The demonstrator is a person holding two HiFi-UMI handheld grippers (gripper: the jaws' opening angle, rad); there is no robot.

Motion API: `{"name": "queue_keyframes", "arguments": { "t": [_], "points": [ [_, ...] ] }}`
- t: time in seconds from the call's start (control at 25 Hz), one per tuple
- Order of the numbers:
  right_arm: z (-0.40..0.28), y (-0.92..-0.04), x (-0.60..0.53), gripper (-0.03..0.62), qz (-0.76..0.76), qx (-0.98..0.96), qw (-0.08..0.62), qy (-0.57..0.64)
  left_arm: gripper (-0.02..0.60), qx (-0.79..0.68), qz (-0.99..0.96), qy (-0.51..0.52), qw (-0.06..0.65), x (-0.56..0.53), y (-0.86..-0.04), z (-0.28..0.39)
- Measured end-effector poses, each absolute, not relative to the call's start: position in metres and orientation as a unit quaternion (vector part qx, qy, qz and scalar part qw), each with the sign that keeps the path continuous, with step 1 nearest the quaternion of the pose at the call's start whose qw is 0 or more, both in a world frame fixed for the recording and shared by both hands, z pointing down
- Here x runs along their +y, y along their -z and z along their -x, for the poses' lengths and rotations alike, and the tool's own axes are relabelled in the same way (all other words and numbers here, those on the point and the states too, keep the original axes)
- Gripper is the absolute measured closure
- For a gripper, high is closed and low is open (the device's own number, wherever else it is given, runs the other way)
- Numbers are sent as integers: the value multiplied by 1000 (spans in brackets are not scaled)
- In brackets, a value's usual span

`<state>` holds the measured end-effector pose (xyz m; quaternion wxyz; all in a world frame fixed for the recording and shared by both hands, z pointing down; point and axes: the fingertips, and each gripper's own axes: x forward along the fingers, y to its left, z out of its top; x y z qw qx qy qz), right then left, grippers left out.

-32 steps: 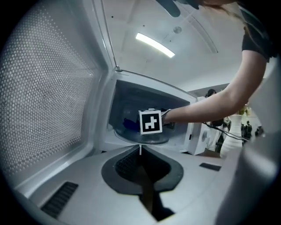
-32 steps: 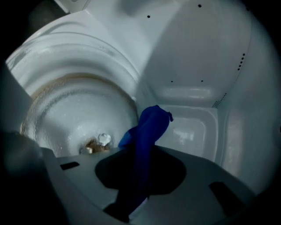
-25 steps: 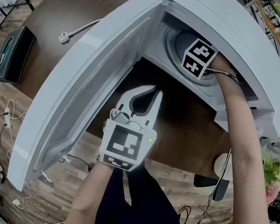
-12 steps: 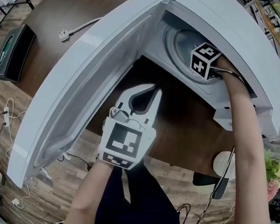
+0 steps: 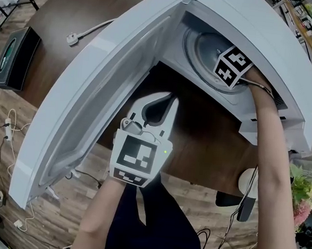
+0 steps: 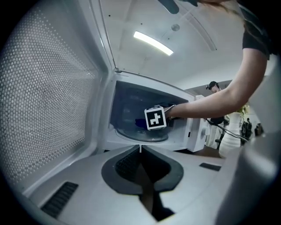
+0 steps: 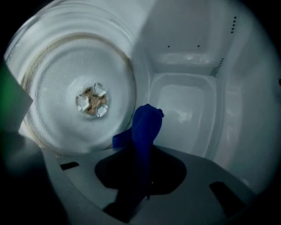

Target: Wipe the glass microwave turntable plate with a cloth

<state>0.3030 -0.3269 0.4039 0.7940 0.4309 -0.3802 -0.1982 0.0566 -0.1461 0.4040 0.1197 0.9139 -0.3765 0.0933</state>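
Cloth (image 7: pixel 147 125), blue, sits pinched in right hand-held gripper (image 7: pixel 145 151), jaws easing open, near glass turntable plate (image 7: pixel 66 88) right rim; left hand-held gripper (image 6: pixel 140 148) closed, empty.

Dark wooden table (image 5: pixel 208 146) carrying the white microwave (image 5: pixel 248 26). A white plug (image 5: pixel 71 41) with its cable lies left of the microwave's open door.

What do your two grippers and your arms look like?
Both are white with dark hollows behind the jaws. The left gripper carries a cube with black-and-white square markers, a thin wire and a small green light. The right gripper has its own marker cube. The right arm is bare below a short dark sleeve.
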Motion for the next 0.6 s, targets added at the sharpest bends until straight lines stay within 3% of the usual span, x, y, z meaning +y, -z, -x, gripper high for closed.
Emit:
{"name": "queue_keyframes", "arguments": {
  "t": [0.36,0.6],
  "points": [
    [-227,-369,-326,519,-508,-499,645,278,568,-379,-913,-98,119,-146,-404,-60],
    [-159,-367,-298,519,-474,-585,590,290,568,-388,-908,-105,120,-143,-407,-52]
  ]
}}
